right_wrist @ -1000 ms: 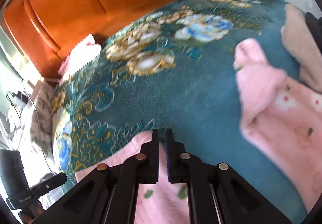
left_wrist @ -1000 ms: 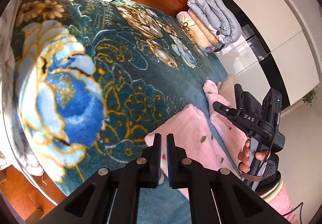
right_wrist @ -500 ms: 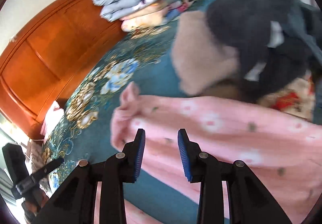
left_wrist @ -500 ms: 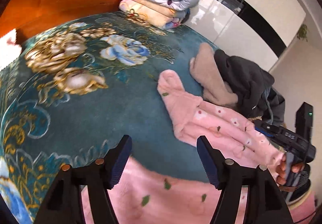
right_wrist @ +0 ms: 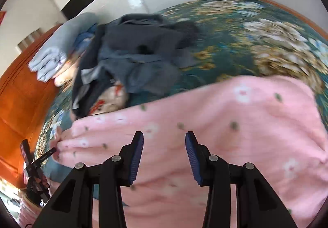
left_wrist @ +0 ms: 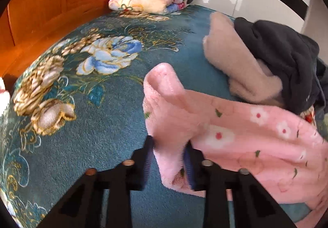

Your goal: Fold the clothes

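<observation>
Your left gripper [left_wrist: 168, 158] has just closed, jaws clamped on the pink garment's [left_wrist: 235, 135] sleeve edge. The garment is fuzzy pink fleece with white flowers and small green leaves, spread crumpled across the teal floral blanket [left_wrist: 92, 125]. Your right gripper [right_wrist: 164, 158] has just been opening, jaws apart above the garment's body, nothing pinched.

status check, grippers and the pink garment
Left gripper just closed on pink garment edge. Right gripper opening, nothing gripped. Dark clothes pile lies beyond.
</observation>
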Demonstrator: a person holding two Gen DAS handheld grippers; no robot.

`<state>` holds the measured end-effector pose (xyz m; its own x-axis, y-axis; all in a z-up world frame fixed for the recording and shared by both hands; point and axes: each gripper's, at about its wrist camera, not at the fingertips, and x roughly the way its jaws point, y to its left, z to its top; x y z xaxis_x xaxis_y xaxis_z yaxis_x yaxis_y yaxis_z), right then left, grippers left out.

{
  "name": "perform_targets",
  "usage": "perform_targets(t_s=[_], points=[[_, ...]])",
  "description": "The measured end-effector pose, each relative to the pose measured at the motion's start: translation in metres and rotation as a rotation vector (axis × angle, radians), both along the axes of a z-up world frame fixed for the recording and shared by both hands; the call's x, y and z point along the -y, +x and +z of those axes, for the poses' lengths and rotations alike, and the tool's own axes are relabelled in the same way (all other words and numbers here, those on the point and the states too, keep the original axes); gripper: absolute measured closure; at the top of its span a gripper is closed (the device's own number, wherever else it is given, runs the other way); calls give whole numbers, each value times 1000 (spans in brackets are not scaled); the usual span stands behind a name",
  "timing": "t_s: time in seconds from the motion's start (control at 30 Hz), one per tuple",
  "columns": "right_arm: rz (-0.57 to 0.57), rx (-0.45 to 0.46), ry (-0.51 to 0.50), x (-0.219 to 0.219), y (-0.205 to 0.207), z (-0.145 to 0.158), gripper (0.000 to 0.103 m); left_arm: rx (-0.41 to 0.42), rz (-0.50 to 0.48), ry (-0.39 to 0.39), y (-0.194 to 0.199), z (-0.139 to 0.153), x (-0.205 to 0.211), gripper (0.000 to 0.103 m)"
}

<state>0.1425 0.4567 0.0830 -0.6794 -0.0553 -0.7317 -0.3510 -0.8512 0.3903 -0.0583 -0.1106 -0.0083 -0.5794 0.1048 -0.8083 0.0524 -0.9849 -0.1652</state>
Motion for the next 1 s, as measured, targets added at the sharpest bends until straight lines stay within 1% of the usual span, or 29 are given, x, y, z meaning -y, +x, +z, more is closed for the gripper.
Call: perform_targets(t_s=[0.07,0.13,0.2,0.23,0.33,0.4,0.5,0.6,0.63,0.67,0.7,0.77,0.8,0.83,0.9,0.93,1.0], points=[[-48,10,-20,-21,18,-7,59,-20,47,24,0,7,18,95],[-75,10,-46,-32,31,-13,59,-54,100,82,4,16,42,98],[-97,6,-69,-41,43,-18,59,-56,158,187,8,18,69,98],[-106,4,-74,-44,47,-20,59,-37,183,226,8,15,80,98],[-133,7,-101,-50,58,-26,59,35,225,234,10,-6,93,98],[-138,3,-125,-52,64,-29,59,74,254,262,15,-20,100,98],[-133,-5,-131,-52,74,-26,59,83,293,314,20,-26,111,98],[-122,-12,-132,-50,85,-18,59,83,289,348,22,-25,111,98],[-120,-18,-126,-50,90,-13,59,82,290,368,24,-23,111,94],[-119,-28,-123,-49,96,-9,59,80,293,399,27,-22,112,94],[-118,-38,-120,-49,103,-4,59,80,294,430,31,-20,114,92],[-126,-57,-119,-52,119,5,59,81,297,471,38,-13,118,77],[-136,-63,-116,-54,127,8,59,76,294,483,43,-7,120,58],[-148,-69,-117,-56,136,11,59,60,281,492,49,0,122,51],[-172,-82,-119,-62,153,16,59,21,246,504,64,15,126,49],[-185,-87,-124,-64,161,17,59,10,229,499,73,23,128,45],[-207,-95,-129,-66,177,19,59,-8,198,471,92,35,133,41]])
